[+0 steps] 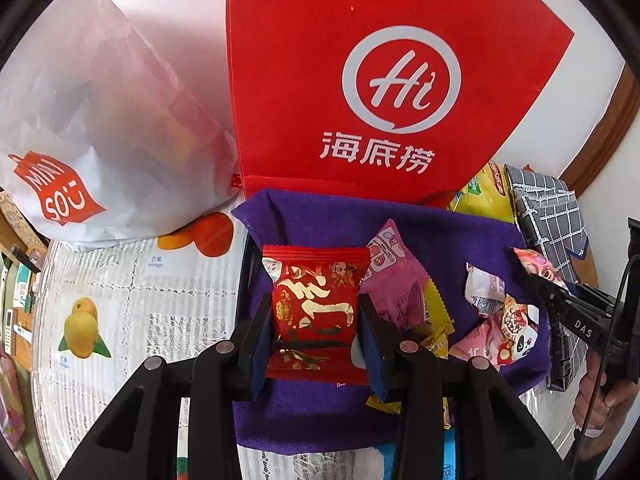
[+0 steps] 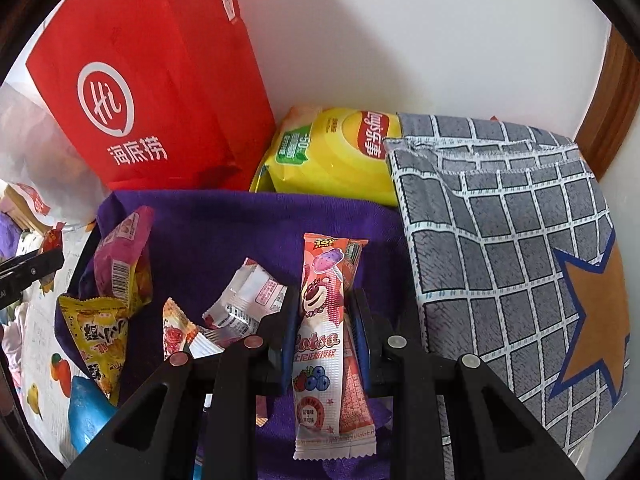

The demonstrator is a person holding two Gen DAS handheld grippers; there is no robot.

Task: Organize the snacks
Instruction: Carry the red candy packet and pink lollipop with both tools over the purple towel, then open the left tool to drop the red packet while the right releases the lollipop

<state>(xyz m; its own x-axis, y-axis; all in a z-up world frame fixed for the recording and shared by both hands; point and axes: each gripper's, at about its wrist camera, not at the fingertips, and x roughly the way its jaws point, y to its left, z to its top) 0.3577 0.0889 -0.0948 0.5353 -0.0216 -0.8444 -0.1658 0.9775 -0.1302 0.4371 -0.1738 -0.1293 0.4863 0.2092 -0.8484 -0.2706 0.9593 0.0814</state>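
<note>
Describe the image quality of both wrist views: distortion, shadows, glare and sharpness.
Left wrist view: strong fisheye bending with dark corners; the red bag is sharp, the white bag looks hazy and soft; the left gripper, shut on the red packet, is crisp. Right wrist view: same curvature; a soft shadow lies on the wall; mild sheen on the yellow chip bag; the pink stick packet reads clearly.
</note>
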